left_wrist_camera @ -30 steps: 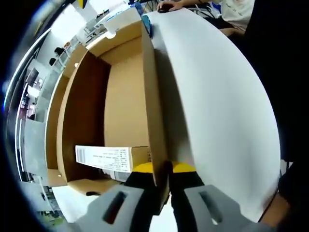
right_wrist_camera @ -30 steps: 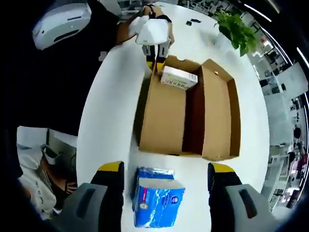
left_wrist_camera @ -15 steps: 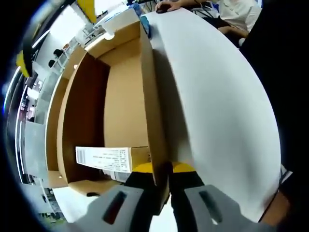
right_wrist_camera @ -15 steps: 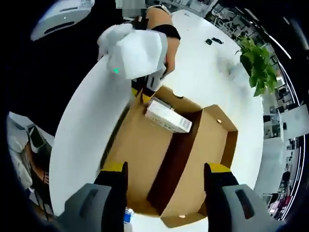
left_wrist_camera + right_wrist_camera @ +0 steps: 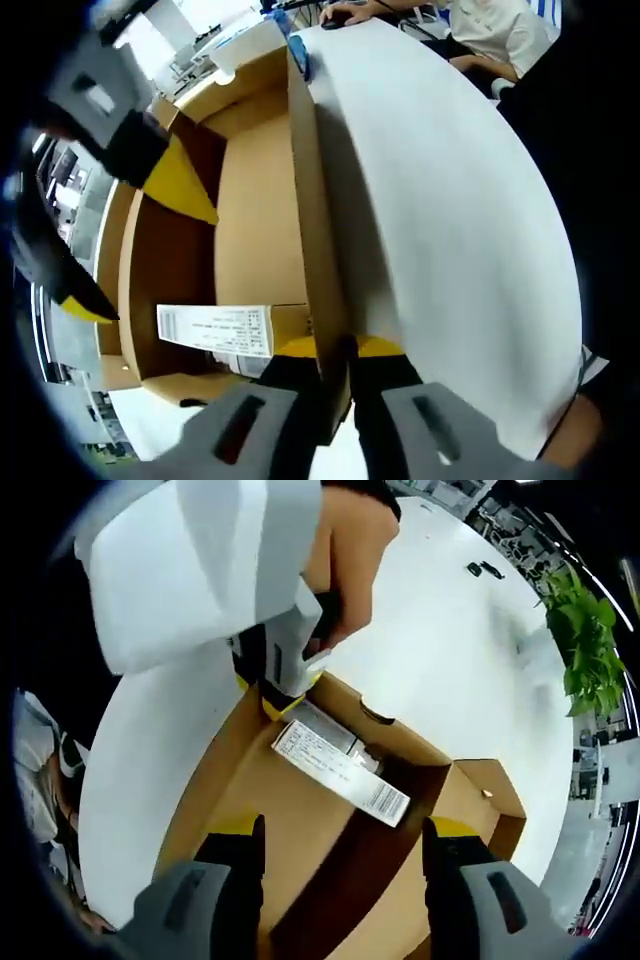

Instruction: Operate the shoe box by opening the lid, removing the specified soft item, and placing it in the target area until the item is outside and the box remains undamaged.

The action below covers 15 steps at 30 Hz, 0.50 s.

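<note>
While clamped: left tongs point(image 5: 338, 352), box wall point(image 5: 312, 220)

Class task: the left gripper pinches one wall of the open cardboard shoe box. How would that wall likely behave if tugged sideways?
The shoe box is thin cardboard, so the wall would probably flex rather than stay rigid. The left gripper is shut on its edge, so a hard tug could crease it. The box probably would slide on the smooth white table.

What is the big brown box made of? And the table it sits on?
The box looks like plain cardboard: matte tan, unprinted, with thin cut edges and folded flaps. The table is smooth and white with a soft sheen, probably laminate or painted board, though the pictures cannot settle which.
</note>
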{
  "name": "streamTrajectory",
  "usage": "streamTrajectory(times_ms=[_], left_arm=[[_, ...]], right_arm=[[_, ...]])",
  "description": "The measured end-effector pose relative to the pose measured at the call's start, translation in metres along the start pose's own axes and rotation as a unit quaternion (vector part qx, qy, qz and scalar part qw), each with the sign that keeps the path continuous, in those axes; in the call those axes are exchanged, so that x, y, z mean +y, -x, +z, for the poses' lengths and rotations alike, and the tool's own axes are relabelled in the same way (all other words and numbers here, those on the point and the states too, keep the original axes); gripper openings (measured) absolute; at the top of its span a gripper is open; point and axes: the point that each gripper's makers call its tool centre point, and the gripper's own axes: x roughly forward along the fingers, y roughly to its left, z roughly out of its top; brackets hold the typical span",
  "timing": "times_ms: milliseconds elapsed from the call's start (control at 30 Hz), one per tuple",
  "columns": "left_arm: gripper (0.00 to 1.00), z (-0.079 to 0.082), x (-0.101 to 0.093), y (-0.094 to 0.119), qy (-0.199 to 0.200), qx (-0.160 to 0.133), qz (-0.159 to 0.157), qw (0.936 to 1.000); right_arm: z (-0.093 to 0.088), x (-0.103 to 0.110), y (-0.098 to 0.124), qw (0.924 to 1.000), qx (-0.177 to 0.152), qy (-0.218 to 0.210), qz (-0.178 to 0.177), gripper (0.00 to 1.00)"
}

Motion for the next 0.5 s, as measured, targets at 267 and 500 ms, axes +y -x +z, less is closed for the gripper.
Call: streamTrajectory(times_ms=[267,500], left_arm=[[0.07,0.000,-0.002,-0.001,-0.001,0.001,0.000,1.0000],[0.07,0.000,-0.002,-0.002,-0.002,0.002,-0.001,1.0000]], right_arm=[[0.012,-0.005,-0.017,0.9995,-0.014,0.020,0.018,0.60],[0.019,-0.001,-0.038,0.9980,-0.014,0.042,0.045,0.56]])
